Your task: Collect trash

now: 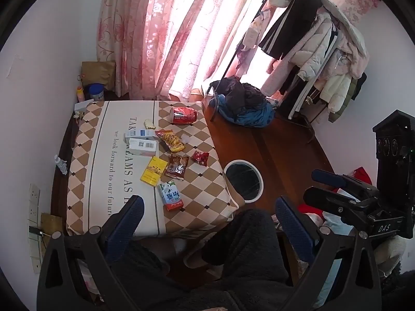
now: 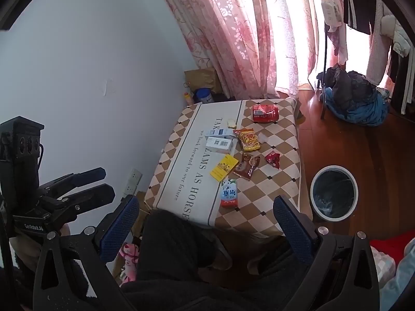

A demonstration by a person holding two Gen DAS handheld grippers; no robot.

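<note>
Trash lies on a low table with a checkered cloth (image 1: 109, 140) (image 2: 275, 191): a red can (image 1: 183, 115) (image 2: 265, 113), white boxes (image 1: 141, 142) (image 2: 219, 141), a yellow snack bag (image 1: 170, 140) (image 2: 247, 139), a yellow card (image 1: 153, 172) (image 2: 223, 171), a brown sachet (image 1: 177, 167) (image 2: 246, 168), a small red wrapper (image 1: 200, 157) (image 2: 272, 159) and a milk carton (image 1: 171, 197) (image 2: 228, 192). A white-rimmed bin (image 1: 243, 180) (image 2: 334, 192) stands on the floor right of the table. My left gripper (image 1: 210, 217) and right gripper (image 2: 207, 219) are open, empty, above the near edge.
Pink curtains hang behind the table. A clothes rack (image 1: 311, 51) and a pile of dark and blue clothes (image 1: 243, 106) (image 2: 355, 98) stand at the right on the wooden floor. A blue-lidded jar (image 1: 96, 92) and a paper bag sit in the corner. My knees are below.
</note>
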